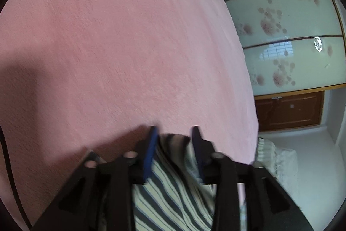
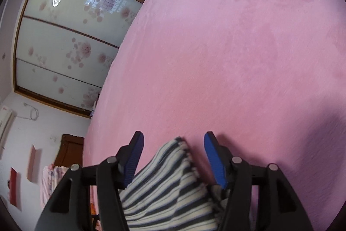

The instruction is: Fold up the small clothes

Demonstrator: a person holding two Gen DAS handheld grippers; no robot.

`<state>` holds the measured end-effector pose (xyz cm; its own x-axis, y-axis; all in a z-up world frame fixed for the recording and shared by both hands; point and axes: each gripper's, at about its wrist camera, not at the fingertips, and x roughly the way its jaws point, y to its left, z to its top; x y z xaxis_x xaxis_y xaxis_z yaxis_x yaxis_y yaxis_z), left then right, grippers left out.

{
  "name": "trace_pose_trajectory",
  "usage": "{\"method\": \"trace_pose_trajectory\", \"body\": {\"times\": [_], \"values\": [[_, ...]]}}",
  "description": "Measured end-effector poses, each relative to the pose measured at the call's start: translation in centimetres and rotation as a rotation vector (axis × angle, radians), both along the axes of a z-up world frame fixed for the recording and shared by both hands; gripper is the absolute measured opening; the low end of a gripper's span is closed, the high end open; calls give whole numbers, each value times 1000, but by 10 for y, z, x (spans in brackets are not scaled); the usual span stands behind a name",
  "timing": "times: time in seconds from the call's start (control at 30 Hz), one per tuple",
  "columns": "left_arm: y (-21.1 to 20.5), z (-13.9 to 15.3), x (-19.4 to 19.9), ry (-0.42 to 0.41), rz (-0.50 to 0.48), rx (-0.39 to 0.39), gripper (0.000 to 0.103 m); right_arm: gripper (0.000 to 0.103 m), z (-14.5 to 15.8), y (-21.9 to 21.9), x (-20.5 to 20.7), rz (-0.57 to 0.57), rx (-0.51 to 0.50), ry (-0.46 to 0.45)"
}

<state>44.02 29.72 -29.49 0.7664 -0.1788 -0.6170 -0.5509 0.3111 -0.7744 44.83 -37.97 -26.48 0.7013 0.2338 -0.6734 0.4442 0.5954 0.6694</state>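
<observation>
A pink plush blanket (image 1: pixel 129 47) covers the bed and fills most of both wrist views, its nap smooth apart from faint brush marks and a soft shadow at one side. Beyond the bed edge stands a wardrobe with pale glass sliding doors (image 1: pixel 287 36) printed with clusters of dusky pink blossoms, framed in light wood — a window and a ring-shaped ceiling lamp reflect in the panels. Next to it is a dark brown wooden door (image 1: pixel 289 110). The right wrist view also catches a white wall with an air conditioner (image 2: pixel 5 122) at the frame edge.

The striped garment (image 1: pixel 173 187), cream with dark grey bands, lies bunched on the blanket right under both tools. The left gripper (image 1: pixel 173 133) has its blue pads close against a gathered fold of the cloth, pinching it. The right gripper (image 2: pixel 173 140) stands spread wide, the garment's edge (image 2: pixel 173 166) lying between its fingers without touching either pad.
</observation>
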Motion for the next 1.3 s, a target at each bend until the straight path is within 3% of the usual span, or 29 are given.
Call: {"method": "trace_pose_trajectory", "body": {"times": [0.03,0.13,0.27,0.5,0.7,0.87,1.0,1.13,1.3], "values": [[2,2,-1,-7,4,3,48,58,3,2,0,12,-28,0],[9,11,-2,-8,-4,39,49,58,16,11,2,59,-136,0],[16,32,-2,28,-51,176,49,58,28,27,6,119,-252,11],[6,70,1,92,-224,427,49,58,54,60,16,217,-393,12],[-17,91,3,133,-401,556,50,58,79,89,16,296,-474,0],[-60,106,9,132,-598,651,52,50,87,122,15,416,-521,-3],[-105,112,10,97,-765,717,57,39,80,171,18,561,-526,-13],[-152,96,8,81,-920,764,59,30,57,212,28,697,-484,12],[-172,64,13,117,-993,854,59,16,9,238,34,792,-520,106]]}}
